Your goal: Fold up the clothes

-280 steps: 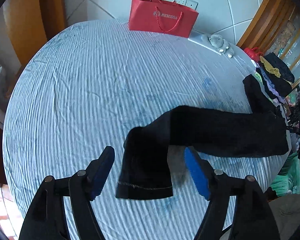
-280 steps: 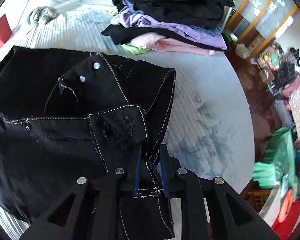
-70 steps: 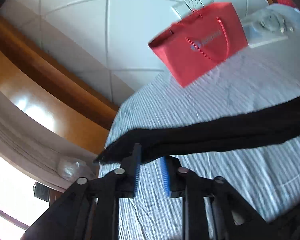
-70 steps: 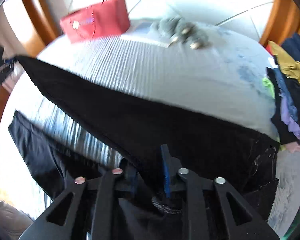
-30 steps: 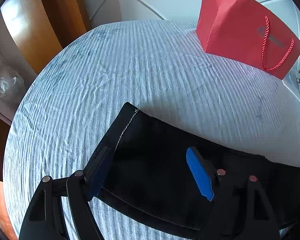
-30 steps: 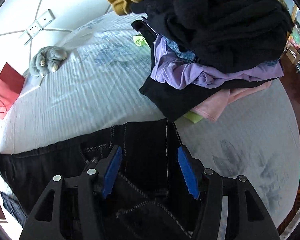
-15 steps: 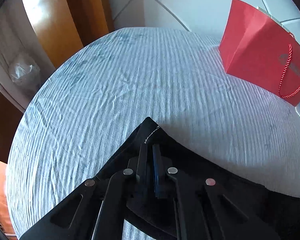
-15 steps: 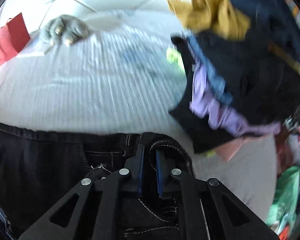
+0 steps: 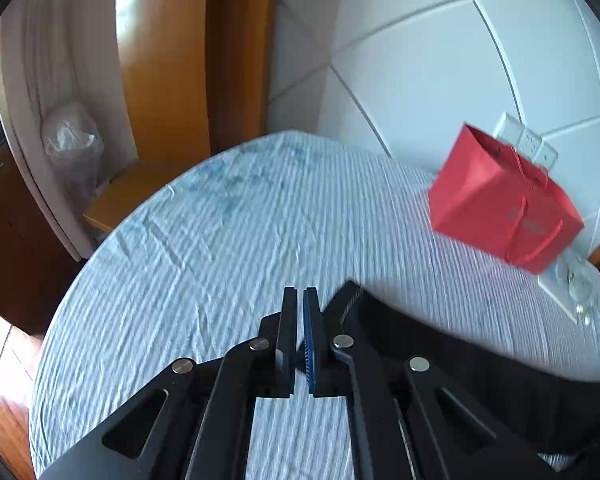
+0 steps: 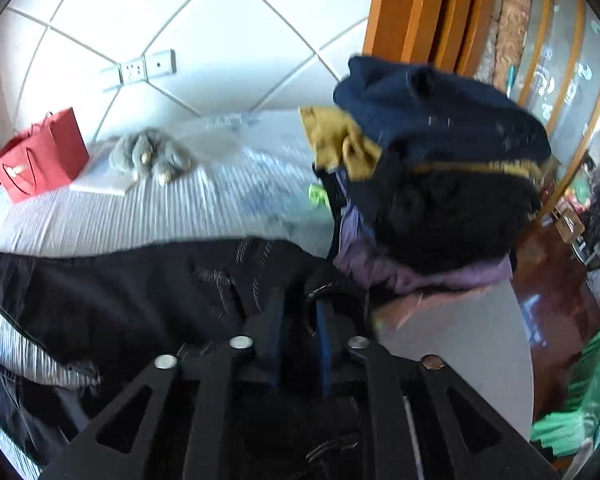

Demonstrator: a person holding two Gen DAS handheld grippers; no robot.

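Observation:
Black trousers (image 9: 480, 368) lie stretched across the pale blue striped bed cover (image 9: 220, 240). In the left wrist view my left gripper (image 9: 300, 300) is shut at the leg end, and the stitched hem (image 9: 350, 300) sticks out just right of its fingers. Seen from the right wrist, my right gripper (image 10: 300, 312) is shut on the waist end of the trousers (image 10: 140, 280), where white stitching shows. The fabric between the two ends hangs slightly off the cover (image 10: 180, 216).
A tall pile of clothes (image 10: 440, 184) stands close to the right of my right gripper. At the wall stand a red paper bag (image 9: 500, 204) and a grey plush toy (image 10: 152, 156). A wooden frame (image 9: 168, 60) borders the bed's left.
Both grippers stood open over the trousers a second ago, then shut on them. Since half a second ago both have lifted and tilted up toward the wall, raising the fabric.

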